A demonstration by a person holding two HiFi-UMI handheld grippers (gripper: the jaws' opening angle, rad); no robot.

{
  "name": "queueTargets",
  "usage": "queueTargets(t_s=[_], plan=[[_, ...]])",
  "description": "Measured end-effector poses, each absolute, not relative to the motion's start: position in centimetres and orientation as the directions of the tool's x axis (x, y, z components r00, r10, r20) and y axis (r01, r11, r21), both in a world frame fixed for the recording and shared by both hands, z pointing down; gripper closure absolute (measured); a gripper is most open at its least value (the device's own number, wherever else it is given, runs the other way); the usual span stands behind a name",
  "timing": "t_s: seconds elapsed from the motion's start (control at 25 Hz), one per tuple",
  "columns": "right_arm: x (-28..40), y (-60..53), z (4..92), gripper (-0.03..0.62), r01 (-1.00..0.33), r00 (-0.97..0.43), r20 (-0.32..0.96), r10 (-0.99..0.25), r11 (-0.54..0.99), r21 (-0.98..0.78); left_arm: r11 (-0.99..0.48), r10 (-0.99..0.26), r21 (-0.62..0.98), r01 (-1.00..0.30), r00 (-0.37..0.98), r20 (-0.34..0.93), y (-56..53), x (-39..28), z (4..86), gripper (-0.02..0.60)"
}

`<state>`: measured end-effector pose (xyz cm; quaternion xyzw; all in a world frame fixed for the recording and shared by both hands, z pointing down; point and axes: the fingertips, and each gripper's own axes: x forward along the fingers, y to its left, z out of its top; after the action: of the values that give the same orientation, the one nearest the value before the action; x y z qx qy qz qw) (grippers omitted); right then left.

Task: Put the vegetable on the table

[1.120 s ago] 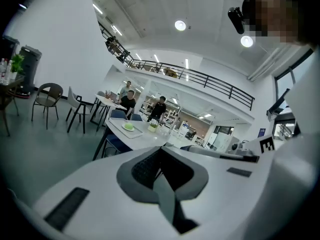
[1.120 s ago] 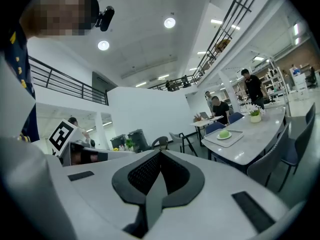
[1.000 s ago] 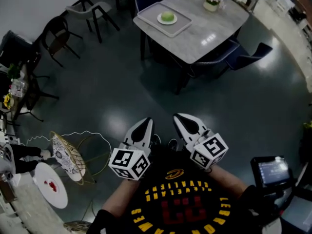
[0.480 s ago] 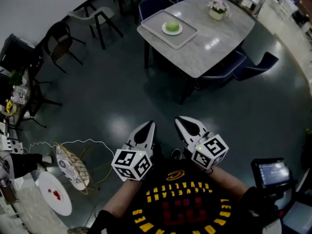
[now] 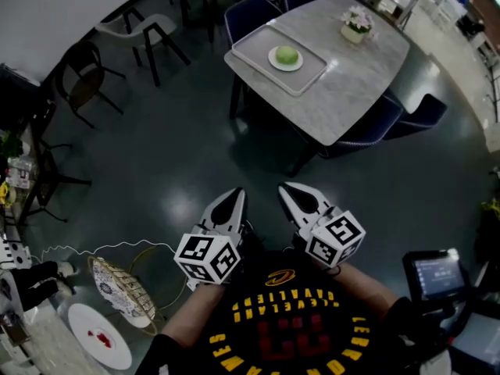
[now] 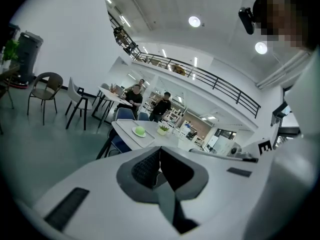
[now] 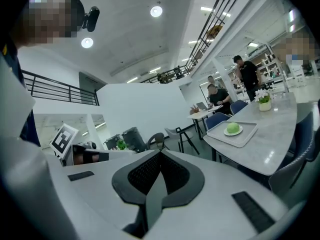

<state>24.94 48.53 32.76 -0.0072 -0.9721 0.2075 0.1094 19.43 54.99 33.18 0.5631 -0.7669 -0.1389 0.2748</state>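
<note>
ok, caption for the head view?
Both shut, left hand-held gripper and right hand-held gripper face a table: green vegetable on a plate in a tray.

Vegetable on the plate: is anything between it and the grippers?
Nothing visible is in the way. Only bare floor lies between the left gripper, the right gripper and the table. The vegetable sits on a plate in a tray there.

Table (image 5: 351, 84) marbled stone look, smooth sheen; floor (image 5: 180, 147) dark, glossy; tray (image 5: 254, 49) matt.
</note>
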Motion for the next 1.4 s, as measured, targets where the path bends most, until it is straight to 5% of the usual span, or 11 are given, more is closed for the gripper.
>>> queueTargets(t_s=[0.8,1.4], plan=[[11.5,47.1,34.2,0.589,-0.008,-0.968,0.227,0.103,0.897,-0.441,0.372,-0.924,0.548,-0.749,-0.245,0.293,54.1,6.5,34.9,0.578],[1.8,32.0,33.7,0.589,-0.004,-0.975,0.195,0.106,0.869,-0.495,0.385,-0.916,0.523,-0.76,-0.246,0.317,39.4,-2.5,34.1,0.578]])
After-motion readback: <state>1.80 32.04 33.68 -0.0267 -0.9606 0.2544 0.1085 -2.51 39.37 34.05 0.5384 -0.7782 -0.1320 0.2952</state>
